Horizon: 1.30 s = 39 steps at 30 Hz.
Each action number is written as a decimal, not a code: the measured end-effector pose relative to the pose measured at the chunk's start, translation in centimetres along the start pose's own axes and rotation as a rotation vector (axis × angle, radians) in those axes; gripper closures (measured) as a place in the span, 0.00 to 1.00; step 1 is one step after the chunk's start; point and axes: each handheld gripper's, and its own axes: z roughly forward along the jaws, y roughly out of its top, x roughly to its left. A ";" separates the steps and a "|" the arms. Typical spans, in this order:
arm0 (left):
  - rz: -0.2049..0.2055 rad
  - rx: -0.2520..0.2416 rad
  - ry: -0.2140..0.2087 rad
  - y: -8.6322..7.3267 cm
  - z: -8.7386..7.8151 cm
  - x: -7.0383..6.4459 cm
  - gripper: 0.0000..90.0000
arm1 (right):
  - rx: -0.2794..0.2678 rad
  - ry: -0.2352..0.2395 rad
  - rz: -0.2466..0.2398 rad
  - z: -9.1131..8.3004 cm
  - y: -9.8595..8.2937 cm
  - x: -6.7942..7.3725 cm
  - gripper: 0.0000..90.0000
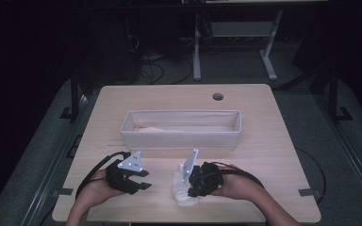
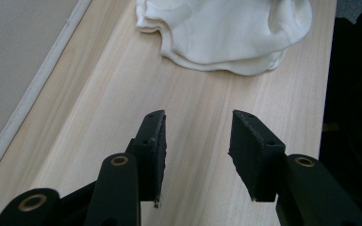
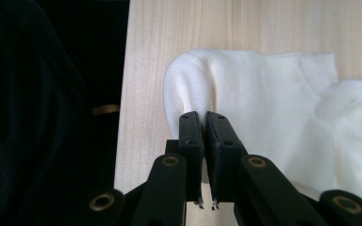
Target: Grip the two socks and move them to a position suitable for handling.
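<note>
White cloth (image 1: 183, 190), soft and bunched into folds, lies on the tabletop (image 1: 264, 141) near its front edge, well in front of the long fabric bin (image 1: 181, 129) and a little right of that bin's middle. In the right gripper view the cloth (image 3: 264, 117) shows a fine knit, with a raised fold at its near corner. The right gripper (image 1: 192, 189) sits on the cloth's right side, its jaws pressed together on that fold; the right gripper (image 3: 204, 117) has only a thin sliver of fabric between its pads. The person's right hand (image 1: 235, 183) holds it from the right.

Left of the cloth, and apart from it, the left gripper (image 1: 143, 180) rests low over bare wood, held by the left hand (image 1: 99, 186). In the left gripper view its jaws are spread wide with nothing between them, and the left gripper (image 2: 197, 136) points toward the cloth (image 2: 226, 33), which lies beyond the tips without touching them.

The fabric bin stands across the middle of the tabletop, behind both grippers, with something pale inside that I cannot make out.
</note>
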 end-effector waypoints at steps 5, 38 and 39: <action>0.006 0.006 0.001 0.0 -0.1 0.0 0.62 | 0.020 0.015 -0.006 1.7 -0.2 0.1 0.94; 0.076 -0.006 -0.030 2.2 0.8 -1.6 0.64 | -0.016 -0.096 0.082 -2.1 0.0 -3.7 0.84; 0.079 -0.008 -0.034 2.4 0.9 -1.7 0.64 | -0.017 -0.102 0.081 -2.2 0.0 -4.2 0.84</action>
